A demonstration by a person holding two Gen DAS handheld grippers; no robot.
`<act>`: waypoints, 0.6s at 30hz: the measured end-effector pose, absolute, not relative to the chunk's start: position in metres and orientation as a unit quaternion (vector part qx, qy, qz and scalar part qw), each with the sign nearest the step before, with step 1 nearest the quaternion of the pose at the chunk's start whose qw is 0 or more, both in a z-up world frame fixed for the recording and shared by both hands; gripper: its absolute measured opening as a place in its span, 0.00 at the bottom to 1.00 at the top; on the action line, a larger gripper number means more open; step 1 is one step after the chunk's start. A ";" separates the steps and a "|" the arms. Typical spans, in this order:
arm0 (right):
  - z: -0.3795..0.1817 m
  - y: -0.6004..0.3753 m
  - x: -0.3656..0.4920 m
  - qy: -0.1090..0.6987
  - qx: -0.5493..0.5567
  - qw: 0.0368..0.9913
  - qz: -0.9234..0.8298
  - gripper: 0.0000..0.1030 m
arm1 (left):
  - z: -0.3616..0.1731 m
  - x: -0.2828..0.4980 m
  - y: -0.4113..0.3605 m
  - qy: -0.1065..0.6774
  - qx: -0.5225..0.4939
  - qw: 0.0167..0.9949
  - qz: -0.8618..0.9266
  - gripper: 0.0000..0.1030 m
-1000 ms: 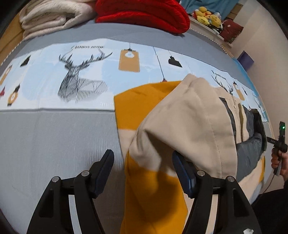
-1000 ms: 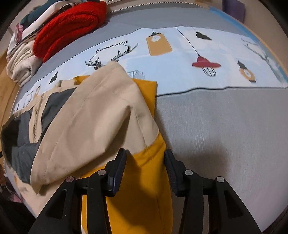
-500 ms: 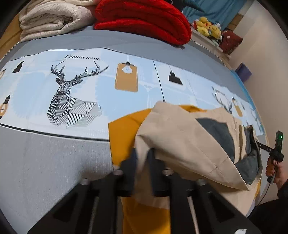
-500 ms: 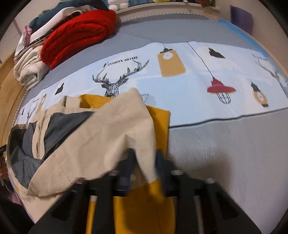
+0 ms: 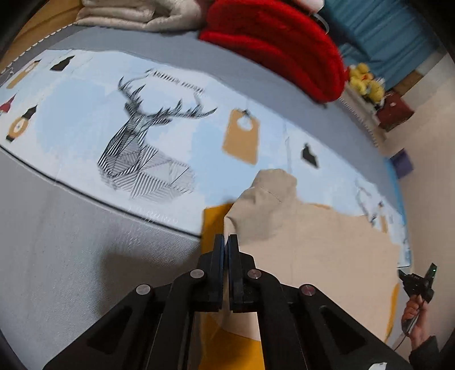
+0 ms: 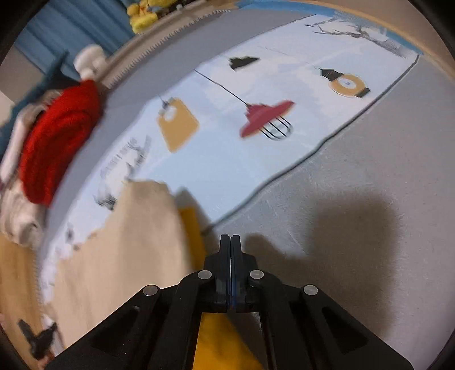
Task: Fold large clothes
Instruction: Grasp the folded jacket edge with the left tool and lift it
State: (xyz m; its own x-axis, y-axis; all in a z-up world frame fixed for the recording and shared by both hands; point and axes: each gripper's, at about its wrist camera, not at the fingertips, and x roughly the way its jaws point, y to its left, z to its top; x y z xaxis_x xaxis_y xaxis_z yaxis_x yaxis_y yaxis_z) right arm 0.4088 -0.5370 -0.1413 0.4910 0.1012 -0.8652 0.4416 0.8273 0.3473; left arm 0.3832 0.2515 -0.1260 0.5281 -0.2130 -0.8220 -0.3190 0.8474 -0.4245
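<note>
A beige and yellow hooded jacket lies on the bed, spread to the right in the left wrist view, with its hood tip pointing up the bed. My left gripper is shut on the jacket's beige edge, beside a yellow panel. In the right wrist view the jacket spreads to the left, blurred. My right gripper is shut, and yellow cloth runs from the jacket into its jaws and shows below them.
The bed carries a grey cover with a pale blue printed band of deer and lamps. A red knit blanket and cream folded blankets are stacked at the far edge. A person's hand shows at the right.
Both grippers went from open around the jacket's edge to shut on it. The cloth was drawn across, so the grey lining is hidden and flat beige shows. Both views rolled.
</note>
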 end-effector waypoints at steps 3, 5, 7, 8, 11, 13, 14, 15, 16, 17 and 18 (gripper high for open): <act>-0.125 -0.528 0.412 0.475 0.275 0.835 -0.046 0.02 | -0.126 0.385 0.252 0.484 -0.293 0.824 0.017 0.04; -0.124 -0.522 0.413 0.480 0.270 0.834 -0.029 0.06 | -0.129 0.384 0.253 0.491 -0.301 0.818 0.016 0.26; -0.130 -0.516 0.416 0.502 0.258 0.825 -0.028 0.19 | -0.133 0.383 0.252 0.503 -0.307 0.808 0.014 0.40; -0.133 -0.515 0.417 0.510 0.254 0.821 -0.029 0.36 | -0.138 0.383 0.250 0.515 -0.306 0.801 0.008 0.40; -0.140 -0.509 0.416 0.531 0.241 0.812 -0.022 0.48 | -0.149 0.383 0.236 0.548 -0.276 0.790 -0.001 0.33; -0.146 -0.501 0.415 0.550 0.224 0.804 -0.012 0.48 | -0.149 0.383 0.231 0.547 -0.258 0.797 -0.001 0.15; -0.147 -0.498 0.413 0.555 0.209 0.805 -0.009 0.45 | -0.147 0.383 0.228 0.543 -0.252 0.801 -0.003 0.05; -0.144 -0.491 0.412 0.553 0.180 0.814 -0.009 0.26 | -0.143 0.384 0.226 0.537 -0.245 0.807 -0.001 0.04; -0.139 -0.484 0.412 0.546 0.151 0.824 -0.010 0.08 | -0.137 0.384 0.225 0.523 -0.232 0.820 0.006 0.02; -0.132 -0.481 0.412 0.529 0.139 0.837 -0.009 0.05 | -0.128 0.384 0.224 0.504 -0.223 0.834 0.013 0.01; -0.126 -0.481 0.411 0.514 0.138 0.847 -0.007 0.04 | -0.120 0.384 0.225 0.486 -0.222 0.845 0.018 0.01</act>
